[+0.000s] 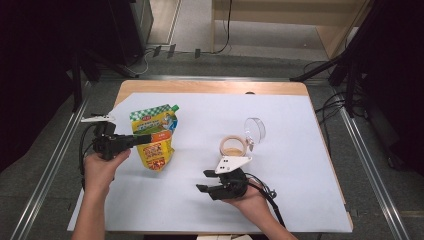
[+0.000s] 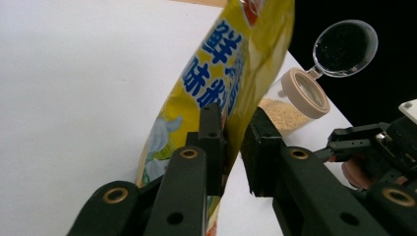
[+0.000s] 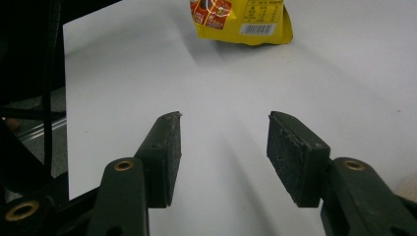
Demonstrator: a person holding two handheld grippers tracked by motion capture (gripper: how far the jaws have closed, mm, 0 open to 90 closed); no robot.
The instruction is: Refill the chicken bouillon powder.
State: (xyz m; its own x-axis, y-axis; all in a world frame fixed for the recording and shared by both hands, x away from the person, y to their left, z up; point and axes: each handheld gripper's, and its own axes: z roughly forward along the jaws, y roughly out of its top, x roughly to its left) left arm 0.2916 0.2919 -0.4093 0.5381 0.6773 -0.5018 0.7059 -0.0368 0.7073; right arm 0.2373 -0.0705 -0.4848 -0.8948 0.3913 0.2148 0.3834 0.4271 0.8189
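A person works at a table (image 1: 300, 150) covered in white; the left gripper (image 1: 145, 138) has its jaws around a yellow pouch (image 1: 155, 140) standing upright at the left, one pad touching it and the other just off it, so the grasp looks released; the right gripper (image 1: 202, 181) rests near the front edge, jaws apart and empty; a small jar (image 1: 233, 146) of powder stands just behind it with its clear lid (image 1: 255, 129) flipped open; the risk is that the loosely held pouch tips or slides, or a sideways swing knocks the open jar and spills powder.
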